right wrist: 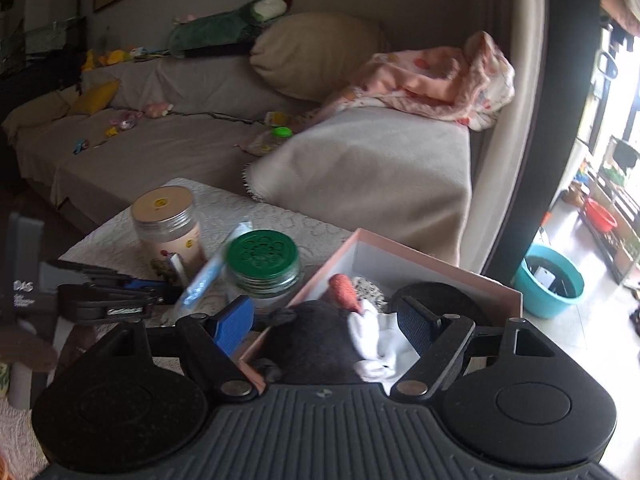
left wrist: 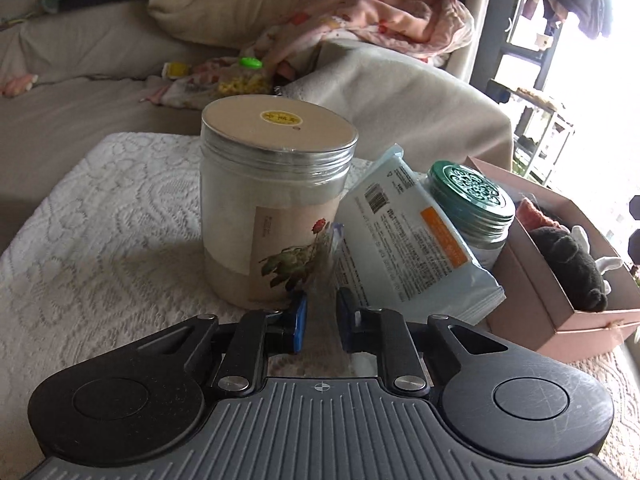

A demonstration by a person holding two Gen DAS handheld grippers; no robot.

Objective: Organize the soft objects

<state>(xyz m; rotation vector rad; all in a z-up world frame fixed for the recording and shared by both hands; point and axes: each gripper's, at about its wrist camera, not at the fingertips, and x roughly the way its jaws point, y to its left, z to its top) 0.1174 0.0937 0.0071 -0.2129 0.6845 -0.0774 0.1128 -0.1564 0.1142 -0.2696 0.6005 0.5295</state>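
Observation:
A pink box (left wrist: 560, 332) (right wrist: 440, 268) stands at the table's right end and holds a black plush toy (left wrist: 572, 264) (right wrist: 316, 340), a white soft piece (right wrist: 376, 344) and an orange-red knitted piece (right wrist: 344, 290). My right gripper (right wrist: 326, 326) is open above the box, its fingers either side of the black plush and apart from it. My left gripper (left wrist: 322, 314) is open with a narrow gap and empty, low over the table before a wipes pack (left wrist: 404, 236) (right wrist: 208, 280). It also shows in the right wrist view (right wrist: 120, 296).
A tall jar with a rose label (left wrist: 272, 208) (right wrist: 168, 224) and a green-lidded jar (left wrist: 476, 204) (right wrist: 262, 268) stand on the lace tablecloth (left wrist: 88, 216). Behind is a grey sofa (right wrist: 160, 152) with a cushion, a pink blanket (right wrist: 440, 80) and small toys. A teal bucket (right wrist: 548, 280) stands on the floor.

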